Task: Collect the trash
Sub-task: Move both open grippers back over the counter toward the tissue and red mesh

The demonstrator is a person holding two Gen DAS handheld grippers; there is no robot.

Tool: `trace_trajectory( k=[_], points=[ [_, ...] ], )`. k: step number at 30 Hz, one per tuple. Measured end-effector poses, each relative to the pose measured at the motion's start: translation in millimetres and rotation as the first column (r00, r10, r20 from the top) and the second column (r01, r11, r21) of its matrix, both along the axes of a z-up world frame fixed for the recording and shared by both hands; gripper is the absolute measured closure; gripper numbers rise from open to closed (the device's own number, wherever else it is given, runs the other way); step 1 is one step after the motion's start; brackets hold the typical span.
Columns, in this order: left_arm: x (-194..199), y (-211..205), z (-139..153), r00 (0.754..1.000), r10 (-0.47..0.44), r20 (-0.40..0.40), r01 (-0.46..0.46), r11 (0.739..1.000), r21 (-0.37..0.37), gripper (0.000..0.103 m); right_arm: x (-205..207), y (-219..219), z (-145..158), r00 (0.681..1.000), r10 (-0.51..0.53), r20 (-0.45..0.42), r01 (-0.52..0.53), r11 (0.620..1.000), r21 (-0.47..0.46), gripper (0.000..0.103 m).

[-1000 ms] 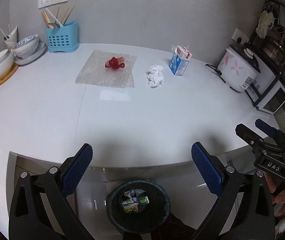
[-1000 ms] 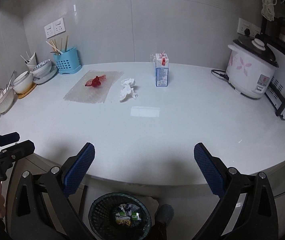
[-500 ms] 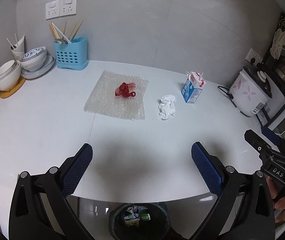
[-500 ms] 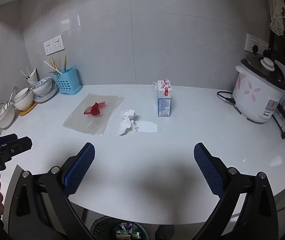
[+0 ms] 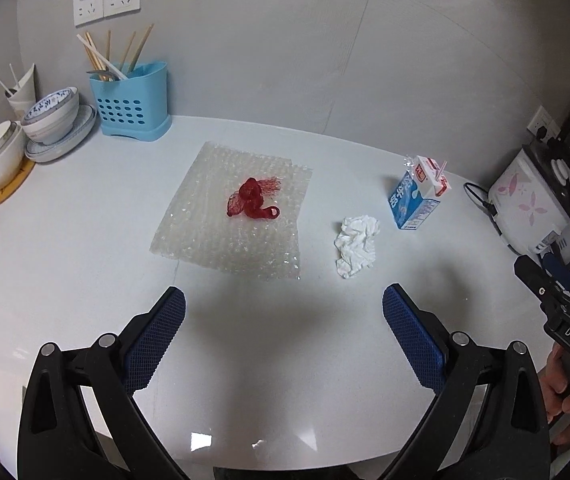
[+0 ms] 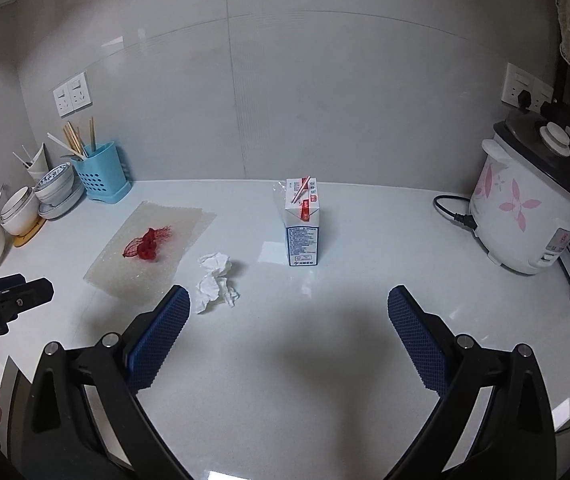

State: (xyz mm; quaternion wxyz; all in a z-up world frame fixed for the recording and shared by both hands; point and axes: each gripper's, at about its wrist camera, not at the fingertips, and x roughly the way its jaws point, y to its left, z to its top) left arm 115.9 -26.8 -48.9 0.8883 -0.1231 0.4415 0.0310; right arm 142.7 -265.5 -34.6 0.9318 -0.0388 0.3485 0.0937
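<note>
On the white counter (image 5: pixel 85 264) lie a sheet of bubble wrap (image 5: pixel 213 232) with a red mesh net (image 5: pixel 253 199) on it, a crumpled white tissue (image 5: pixel 355 245) and an upright blue-and-white milk carton (image 5: pixel 419 198) with a straw. They also show in the right wrist view: bubble wrap (image 6: pixel 125 272), net (image 6: pixel 147 245), tissue (image 6: pixel 216 282), carton (image 6: pixel 302 228). My left gripper (image 5: pixel 283 344) is open and empty, above the counter short of the wrap. My right gripper (image 6: pixel 289 340) is open and empty, short of the carton and tissue.
A blue utensil holder (image 5: pixel 131 106) with chopsticks and stacked bowls (image 5: pixel 51 122) stand at the back left. A white rice cooker (image 6: pixel 533 208) with its cord stands at the right. The counter's front edge is just below both grippers.
Both grippers have moved up and forward over the counter; the trash bin below the edge has dropped out of view. Both stay open.
</note>
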Motion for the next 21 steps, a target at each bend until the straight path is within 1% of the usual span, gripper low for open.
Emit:
trace_trajectory(
  k=[3,6,8,12,18,21],
  points=[
    [21,4,-12,1.0,0.013,-0.019,-0.013,1.0,0.007,0.006,23,-1,-7,1.0,0.012,-0.025,-0.011,1.0,0.009,0.008],
    [42,6,-25,0.999,0.019,-0.034,-0.019,1.0,0.013,0.006,45,1,-15,0.999,0.022,-0.033,-0.023,1.0,-0.009,0.008],
    [57,9,-37,0.998,0.026,-0.049,-0.026,1.0,0.003,0.006,58,0,-21,0.999,0.025,-0.041,-0.026,1.0,-0.012,0.008],
    [89,15,-59,0.996,0.048,-0.081,-0.048,0.999,0.012,0.006,87,-1,-36,0.998,0.024,-0.061,-0.025,1.0,-0.011,0.008],
    [131,27,-84,0.993,0.07,-0.097,-0.067,0.997,0.029,0.007,126,2,-54,0.996,0.026,-0.087,-0.026,1.0,-0.005,0.008],
    [151,34,-95,0.99,0.088,-0.107,-0.086,0.996,0.02,0.007,141,5,-60,0.996,0.025,-0.087,-0.027,1.0,-0.013,0.008]
  ],
)
